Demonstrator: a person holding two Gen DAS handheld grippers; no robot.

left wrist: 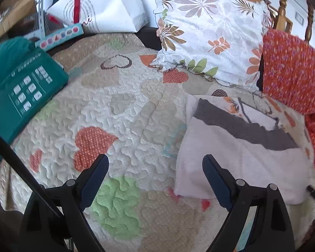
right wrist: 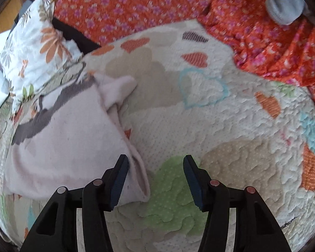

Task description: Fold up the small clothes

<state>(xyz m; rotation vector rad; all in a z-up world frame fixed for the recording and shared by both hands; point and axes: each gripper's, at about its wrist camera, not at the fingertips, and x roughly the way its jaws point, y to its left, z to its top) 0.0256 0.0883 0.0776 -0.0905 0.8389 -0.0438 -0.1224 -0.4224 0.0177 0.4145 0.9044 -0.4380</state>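
Observation:
A small pale pink garment with a grey band (left wrist: 241, 157) lies folded on the quilted heart-patterned bedspread (left wrist: 126, 113). My left gripper (left wrist: 155, 163) is open and empty, just left of the garment's near left corner. In the right wrist view the same garment (right wrist: 63, 138) lies at the left, with a loose flap along its right edge. My right gripper (right wrist: 155, 166) is open and empty, its left finger (right wrist: 119, 176) over the garment's near right corner.
A floral pillow (left wrist: 210, 31) and an orange flowered blanket (left wrist: 294, 69) lie behind the garment. A green box (left wrist: 23, 92), a white paper bag (left wrist: 98, 6) and a long light-blue box (left wrist: 61, 35) sit at the left. A grey cloth (right wrist: 283, 2) lies on the blanket.

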